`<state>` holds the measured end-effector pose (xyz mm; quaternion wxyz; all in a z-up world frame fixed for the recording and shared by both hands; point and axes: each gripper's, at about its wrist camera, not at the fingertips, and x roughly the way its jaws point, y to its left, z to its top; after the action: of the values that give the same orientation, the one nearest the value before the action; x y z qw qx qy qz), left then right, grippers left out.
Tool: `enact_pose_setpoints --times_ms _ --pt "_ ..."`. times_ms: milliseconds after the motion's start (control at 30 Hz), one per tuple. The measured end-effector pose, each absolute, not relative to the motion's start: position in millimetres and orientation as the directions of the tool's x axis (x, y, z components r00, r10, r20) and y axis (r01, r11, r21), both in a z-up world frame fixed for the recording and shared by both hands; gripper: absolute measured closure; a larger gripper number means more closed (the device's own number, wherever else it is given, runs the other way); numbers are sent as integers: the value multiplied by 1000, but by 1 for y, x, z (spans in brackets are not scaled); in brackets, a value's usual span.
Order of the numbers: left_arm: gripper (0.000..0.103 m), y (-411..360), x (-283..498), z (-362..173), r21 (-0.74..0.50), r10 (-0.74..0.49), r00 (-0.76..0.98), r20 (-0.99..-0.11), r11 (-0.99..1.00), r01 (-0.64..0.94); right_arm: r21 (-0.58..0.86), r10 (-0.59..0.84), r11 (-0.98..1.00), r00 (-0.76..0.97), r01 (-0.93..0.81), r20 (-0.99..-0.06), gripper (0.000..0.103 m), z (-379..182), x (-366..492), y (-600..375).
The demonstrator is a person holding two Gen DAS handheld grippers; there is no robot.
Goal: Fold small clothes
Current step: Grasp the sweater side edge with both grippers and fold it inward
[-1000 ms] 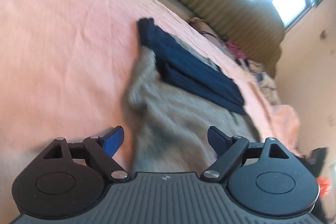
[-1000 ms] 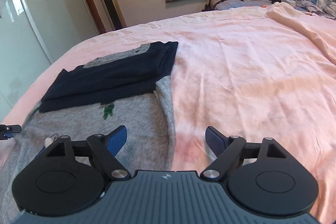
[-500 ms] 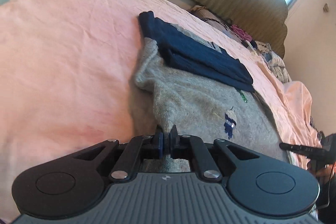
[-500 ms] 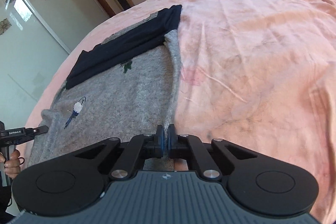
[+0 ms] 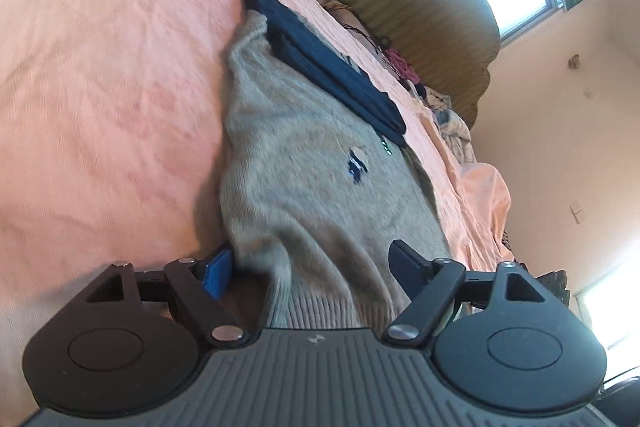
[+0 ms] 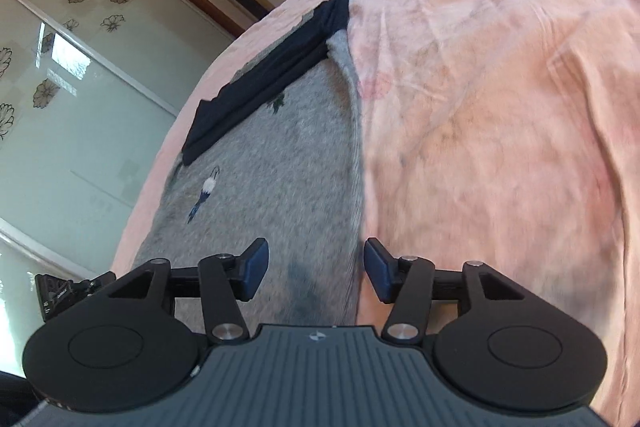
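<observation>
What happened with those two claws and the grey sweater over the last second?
Both claws closed on the near hem of the grey sweater half a second ago and have now opened again, letting it go. The left claw is spread wide with the hem bunched between its fingers; the right claw straddles the sweater's side edge. The folded navy garment stayed lying across the sweater's far end on the pink bedsheet.

We see the grey knitted sweater [image 5: 304, 179] spread on the pink bedsheet [image 5: 100, 75], its hem between our left gripper [image 5: 310, 267] fingers; beyond it, the folded navy garment [image 5: 328, 67] overlaps its far edge
</observation>
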<state>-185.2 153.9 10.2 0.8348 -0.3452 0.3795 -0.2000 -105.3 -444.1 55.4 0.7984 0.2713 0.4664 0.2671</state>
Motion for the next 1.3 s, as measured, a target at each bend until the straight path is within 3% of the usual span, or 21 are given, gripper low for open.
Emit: enact_pose_setpoints --times_ms 100,200,267,333,367,400,433,500,533,567,600,633,767,900,967,1033,1100,1167,1233,1300 --pt "36 148 -190 8 -754 -635 605 -480 651 86 719 714 675 396 -169 -577 48 54 -120 -444" --pt "41 144 -192 4 -784 -678 569 -466 614 90 754 748 636 370 -164 -550 47 51 -131 -445" --pt "47 141 -196 3 -783 -688 554 -468 614 100 780 774 604 351 -165 -526 38 49 -136 -447" --pt "62 136 -195 0 -777 -684 545 -485 623 92 800 796 577 338 -168 -503 31 49 -142 -446" --pt "78 133 -192 -2 -769 -679 534 -504 634 80 802 800 571 337 -173 -497 28 49 -144 -445" --pt "87 132 -190 -6 -760 -670 526 -523 647 68 805 804 566 335 -176 -492 27 49 -145 -442" --pt "89 130 -189 -7 -756 -665 526 -531 652 60 807 807 563 332 -179 -489 27 49 -144 -440" --pt "90 128 -187 -4 -751 -661 527 -535 657 62 798 803 574 319 -186 -503 35 48 -142 -432" --pt "92 127 -188 -2 -738 -652 528 -544 671 67 795 803 578 305 -183 -513 46 48 -140 -430" --pt "96 125 -189 1 -723 -641 528 -557 687 71 783 792 595 297 -181 -534 66 46 -140 -427" --pt "98 124 -190 3 -710 -633 530 -565 700 78 768 779 615 286 -177 -558 79 44 -140 -425" --pt "98 123 -191 7 -696 -623 537 -569 713 90 756 769 630 276 -177 -576 90 41 -140 -424" --pt "99 123 -205 36 -670 -635 563 -528 720 184 726 760 643 314 -242 -569 91 59 -146 -432" --pt "99 117 -211 28 -569 -574 513 -639 801 188 662 701 709 339 -241 -627 93 73 -150 -455" --pt "99 126 -213 8 -611 -597 496 -630 776 157 659 679 729 323 -186 -660 93 60 -148 -469" --pt "98 137 -213 1 -677 -627 507 -591 727 111 736 733 663 317 -134 -602 93 45 -147 -478" --pt "91 143 -215 -3 -724 -655 507 -560 685 86 759 746 640 336 -124 -575 87 42 -150 -479" --pt "84 146 -217 -5 -748 -671 508 -540 660 77 793 784 591 336 -147 -522 56 43 -156 -477" --pt "73 149 -215 -9 -785 -696 510 -506 616 62 808 810 563 309 -173 -498 43 44 -159 -471" --pt "68 149 -210 -11 -811 -699 531 -479 584 37 801 812 568 289 -189 -507 41 47 -158 -461"
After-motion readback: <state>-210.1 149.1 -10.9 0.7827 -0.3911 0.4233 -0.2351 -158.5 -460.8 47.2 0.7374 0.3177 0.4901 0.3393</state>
